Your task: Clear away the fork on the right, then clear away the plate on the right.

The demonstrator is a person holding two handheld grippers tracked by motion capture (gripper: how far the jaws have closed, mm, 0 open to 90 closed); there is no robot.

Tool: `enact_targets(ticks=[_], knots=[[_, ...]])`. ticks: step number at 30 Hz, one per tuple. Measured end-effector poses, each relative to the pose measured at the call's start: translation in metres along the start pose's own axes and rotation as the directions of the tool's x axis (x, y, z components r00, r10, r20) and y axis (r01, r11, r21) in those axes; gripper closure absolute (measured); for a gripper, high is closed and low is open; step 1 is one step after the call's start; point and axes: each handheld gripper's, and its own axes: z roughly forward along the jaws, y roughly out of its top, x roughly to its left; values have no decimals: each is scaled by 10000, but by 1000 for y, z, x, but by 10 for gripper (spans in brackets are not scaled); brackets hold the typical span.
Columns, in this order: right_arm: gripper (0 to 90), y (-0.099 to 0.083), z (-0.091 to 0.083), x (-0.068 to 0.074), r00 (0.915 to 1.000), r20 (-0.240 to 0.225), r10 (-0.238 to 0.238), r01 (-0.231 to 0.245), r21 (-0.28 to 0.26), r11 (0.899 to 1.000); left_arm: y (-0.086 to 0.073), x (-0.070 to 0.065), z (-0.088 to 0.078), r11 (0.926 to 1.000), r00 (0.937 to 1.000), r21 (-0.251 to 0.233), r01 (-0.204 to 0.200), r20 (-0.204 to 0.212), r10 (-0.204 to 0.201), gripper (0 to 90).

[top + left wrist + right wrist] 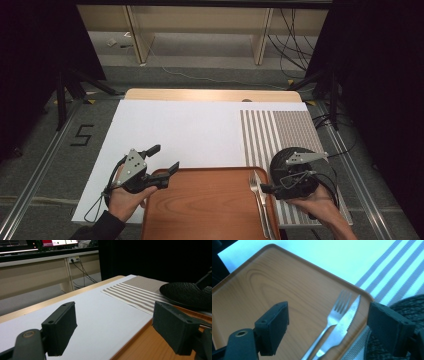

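Both hands reach in low from the near edge, the left tongs [164, 157] gaping over the wooden tray's [200, 210] far left corner, the right tongs [329, 322] spread above the steel fork [332, 317] and serrated knife [344, 322] lying side by side on the tray beside the textured black plate [295, 157].

The bench [175, 131] has a white top and a light wooden edge at its far side. It stands on a grey carpet floor [45, 150], where the number 5 [81, 135] is marked in black tape. Metal rails [30, 187] run along the floor on both sides. Black curtains [35, 60] hang at left and right. Behind the bench stands a pale wooden desk [200, 25], with black cables [292, 47] hanging under it. Two monitors [37, 243] are lit on this desk.
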Motion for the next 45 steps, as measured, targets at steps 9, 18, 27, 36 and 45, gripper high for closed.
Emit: enact_targets(ticks=[9, 18, 27, 36, 45], knots=[[190, -3, -8, -12, 9990, 262, 359, -352, -280, 9990, 0, 0, 0, 9999, 9999, -29, 105, -31, -105, 187], [190, -9, -17, -25, 9960, 515, 728, -703, -486, 9963, 0, 0, 0, 9998, 9998, -13, 177, 67, -177, 179], [194, -11, -23, -31, 9925, 595, 1070, -1030, -666, 9924, 0, 1, -2, 9994, 9995, -56, 329, 5, -329, 171], [195, -19, -31, -42, 9858, 995, 1352, -1277, -780, 9887, 1, 2, -1, 9990, 9990, -78, 441, 22, -441, 169], [197, -29, -47, -52, 9694, 1416, 2007, -1860, -1101, 9763, 0, 1, 0, 9993, 9992, -50, 363, 143, -363, 169]])
